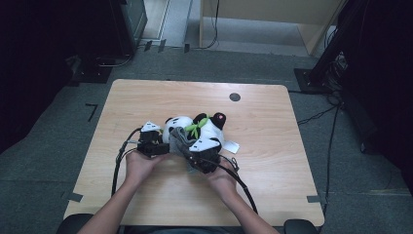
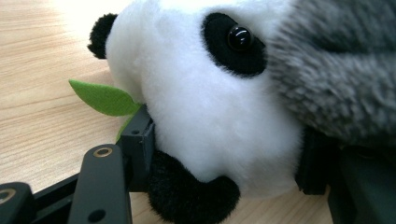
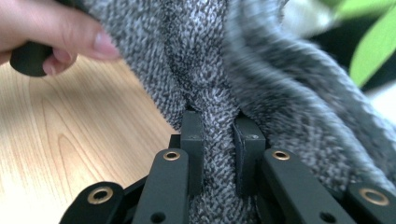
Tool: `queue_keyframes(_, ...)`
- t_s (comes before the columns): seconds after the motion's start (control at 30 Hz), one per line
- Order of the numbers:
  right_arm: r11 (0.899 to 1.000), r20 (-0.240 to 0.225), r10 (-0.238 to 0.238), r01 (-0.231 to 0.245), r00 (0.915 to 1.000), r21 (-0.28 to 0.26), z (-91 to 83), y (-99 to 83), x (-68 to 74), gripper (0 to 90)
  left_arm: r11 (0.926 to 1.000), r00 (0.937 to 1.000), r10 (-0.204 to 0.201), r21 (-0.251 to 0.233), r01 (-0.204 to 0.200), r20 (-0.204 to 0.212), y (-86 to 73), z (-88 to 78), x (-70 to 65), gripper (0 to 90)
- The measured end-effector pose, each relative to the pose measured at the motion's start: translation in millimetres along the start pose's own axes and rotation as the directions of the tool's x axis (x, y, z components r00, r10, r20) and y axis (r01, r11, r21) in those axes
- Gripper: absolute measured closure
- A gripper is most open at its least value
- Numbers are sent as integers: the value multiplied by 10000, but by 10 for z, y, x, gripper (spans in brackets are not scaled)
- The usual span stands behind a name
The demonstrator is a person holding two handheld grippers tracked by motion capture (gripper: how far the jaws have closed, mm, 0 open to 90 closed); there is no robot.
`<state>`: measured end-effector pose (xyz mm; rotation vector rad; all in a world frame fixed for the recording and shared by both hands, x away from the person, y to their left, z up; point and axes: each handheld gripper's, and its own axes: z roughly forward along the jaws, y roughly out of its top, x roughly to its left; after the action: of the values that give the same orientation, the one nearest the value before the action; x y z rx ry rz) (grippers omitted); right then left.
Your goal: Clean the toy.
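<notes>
Glaring pale on the table (image 2: pixel 42 56) behind the panda toy (image 2: pixel 210 116), blurring the grey cloth (image 3: pixel 299 93) beside it, darkening beyond.

From my seat the black-and-white panda plush toy (image 2: pixel 201 116) reads as soft, fluffy, matt pile, with a hard glossy black bead eye (image 2: pixel 240 37) and a flat green felt leaf (image 2: pixel 105 98), while the grey knitted cloth (image 3: pixel 210 60) looks coarse, speckled and fuzzy. My left gripper (image 2: pixel 224 158) and right gripper (image 3: pixel 219 149) both show matt black plastic with small brass-coloured metal rivets. The light wooden desk (image 1: pixel 263 122) looks smooth, with visible grain and a faint sheen.
</notes>
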<state>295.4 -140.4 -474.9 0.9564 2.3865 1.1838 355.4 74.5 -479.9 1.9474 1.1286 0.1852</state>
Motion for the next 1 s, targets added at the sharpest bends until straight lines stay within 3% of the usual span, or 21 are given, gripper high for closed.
queue_keyframes(0.17, 9999, -52, 100, -100, 9999, 36, 4, -45, -49, 789, 10000, 10000, -68, -12, 68, 52, 9, 10, 4, 374)
queue_keyframes(0.33, 9976, 141, -223, 214, 9997, 658, 17, -118, -82, 790, 10000, 10000, -6, -35, 7, 78, 13, 16, 11, 374)
queue_keyframes(0.5, 9934, 228, -52, 26, 9997, 1143, -31, -163, -179, 791, 10000, 9999, 82, -7, -82, 144, 15, 24, 15, 380)
queue_keyframes(0.6, 9938, 426, -35, -13, 9991, 1114, -108, -139, -237, 791, 9998, 9998, 169, 55, -169, 137, 17, 23, 13, 386)
queue_keyframes(1.0, 9878, 491, 528, -593, 9974, 1440, -325, -133, -444, 790, 9994, 9996, 265, 216, -267, 127, 21, 24, 8, 407)
